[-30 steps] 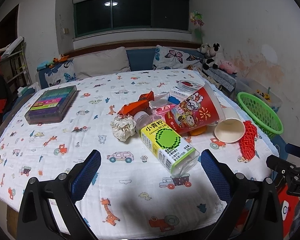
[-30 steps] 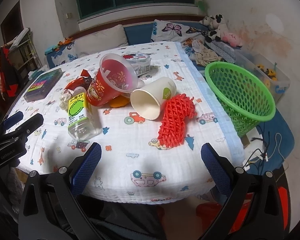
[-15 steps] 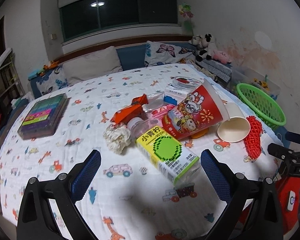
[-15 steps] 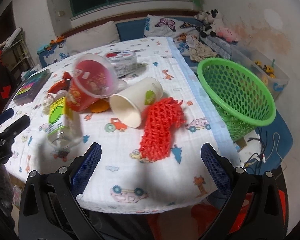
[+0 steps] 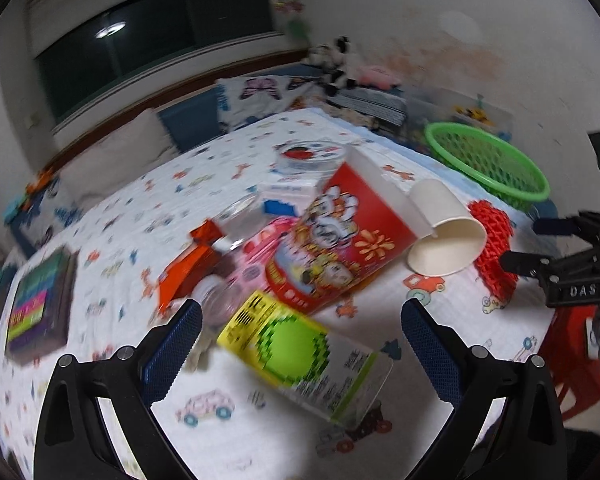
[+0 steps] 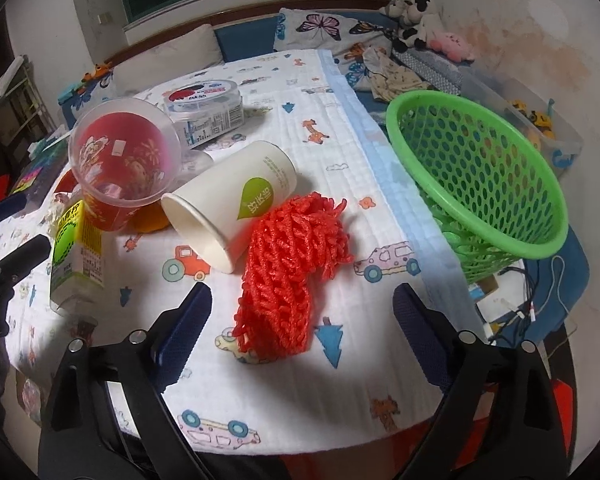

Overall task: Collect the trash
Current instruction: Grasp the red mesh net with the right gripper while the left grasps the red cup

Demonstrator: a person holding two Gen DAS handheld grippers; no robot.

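Observation:
Trash lies on a printed sheet. A clear bottle with a yellow-green label (image 5: 304, 356) lies between the open fingers of my left gripper (image 5: 300, 332); it also shows in the right wrist view (image 6: 74, 248). Behind it are a red plastic cup (image 5: 340, 244), a white paper cup (image 5: 444, 236) and an orange wrapper (image 5: 188, 272). My right gripper (image 6: 302, 320) is open, its fingers either side of a red foam net (image 6: 292, 268). The paper cup (image 6: 236, 204) and red cup (image 6: 124, 164) lie just beyond. A green basket (image 6: 476, 172) stands at the right.
A round lidded tub (image 6: 204, 108) sits behind the cups. A dark box with coloured stripes (image 5: 36, 308) lies at the far left. Pillows, plush toys (image 6: 416, 20) and a clear storage bin line the wall. Cables lie on the floor under the basket.
My left gripper has moved forward and down over the bottle, the view now blurred. My right gripper has moved forward to the red net.

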